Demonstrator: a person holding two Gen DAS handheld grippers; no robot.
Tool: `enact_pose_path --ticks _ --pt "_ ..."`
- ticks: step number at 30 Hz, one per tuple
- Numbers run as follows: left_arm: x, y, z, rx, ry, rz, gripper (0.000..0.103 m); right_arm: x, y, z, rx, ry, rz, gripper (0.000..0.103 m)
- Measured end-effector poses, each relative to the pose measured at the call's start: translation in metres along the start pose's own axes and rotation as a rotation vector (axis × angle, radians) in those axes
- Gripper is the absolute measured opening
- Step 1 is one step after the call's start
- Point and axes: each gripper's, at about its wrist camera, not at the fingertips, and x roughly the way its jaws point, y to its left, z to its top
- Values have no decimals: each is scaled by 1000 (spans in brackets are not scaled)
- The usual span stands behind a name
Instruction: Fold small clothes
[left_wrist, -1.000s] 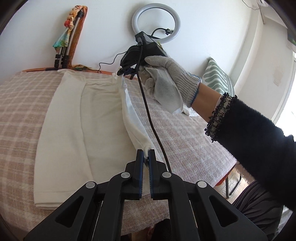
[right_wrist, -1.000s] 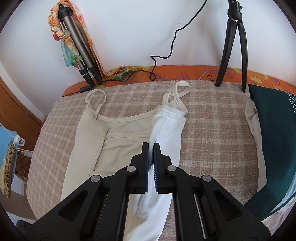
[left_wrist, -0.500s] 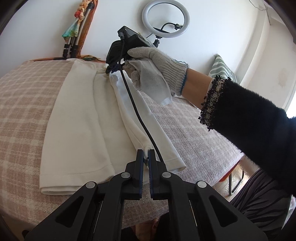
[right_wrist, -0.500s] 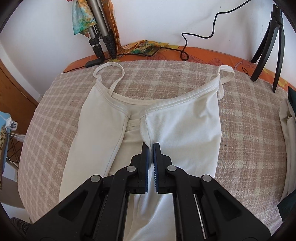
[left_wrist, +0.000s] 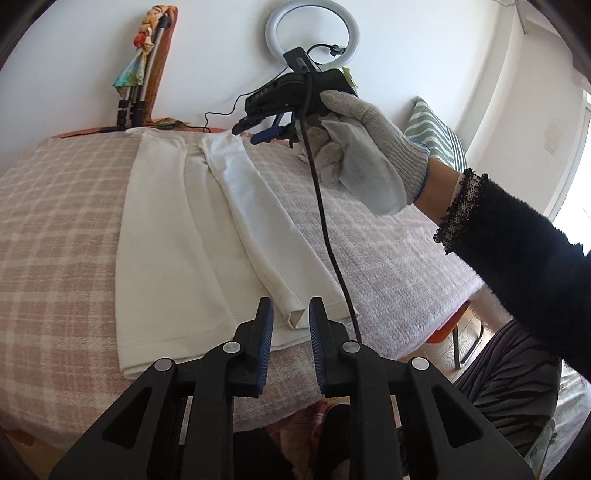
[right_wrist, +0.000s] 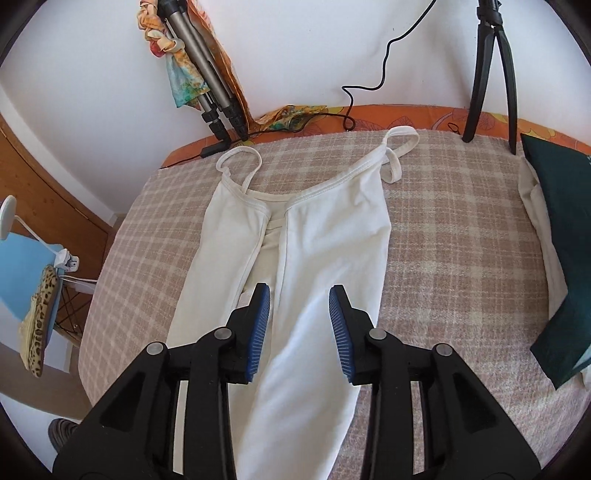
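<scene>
**Both side flaps folded in, fingers let go – lengthwise fold looks next**

Left wrist view: the left gripper (left_wrist: 291, 325) has its fingers spread with nothing between them, hovering right at the hem corner of the white camisole (left_wrist: 192, 236). The top lies flat on the checked bed cover (left_wrist: 59, 221), both long sides folded toward the middle, the right flap's rolled hem corner sitting just ahead of the fingertips. Up at 1 o'clock, the gloved right hand (left_wrist: 362, 162) holds the right gripper (left_wrist: 262, 129) above the strap end, its fingers apart too.

Right wrist view: the right gripper's fingers are wide open, empty, over the middle of the camisole. The two flaps meet down the centre, and the straps (right_wrist: 395, 155) splay out at 12 o'clock toward the tripod (right_wrist: 207, 74). A dark green cushion (right_wrist: 554, 258) sits at 3 o'clock.

My read: the narrowing step is done. Next probably means pinching the strap end or the hem and bringing one over to the other, keeping the flaps from sliding open.
</scene>
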Motion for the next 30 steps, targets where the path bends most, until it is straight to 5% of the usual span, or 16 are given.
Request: enact_pose_path --ticks 12,23,25,26,28,30 --pt "-17 80 13 -78 115 119 31 -56 -38 -153 39 99 99 35" --pt "2 107 -7 -282 224 -12 31 -55 -26 -215 44 176 182 35" --pt "1 113 -8 -320 213 -40 31 -54 -26 -218 43 176 188 19" --pt "1 115 -8 -334 212 -56 28 -52 -25 -219 37 185 186 9" --pt "3 117 -8 -338 212 -51 6 -50 -22 -222 46 184 187 7" --pt "0 120 -9 -345 204 -49 3 -57 -23 -221 59 169 187 5"
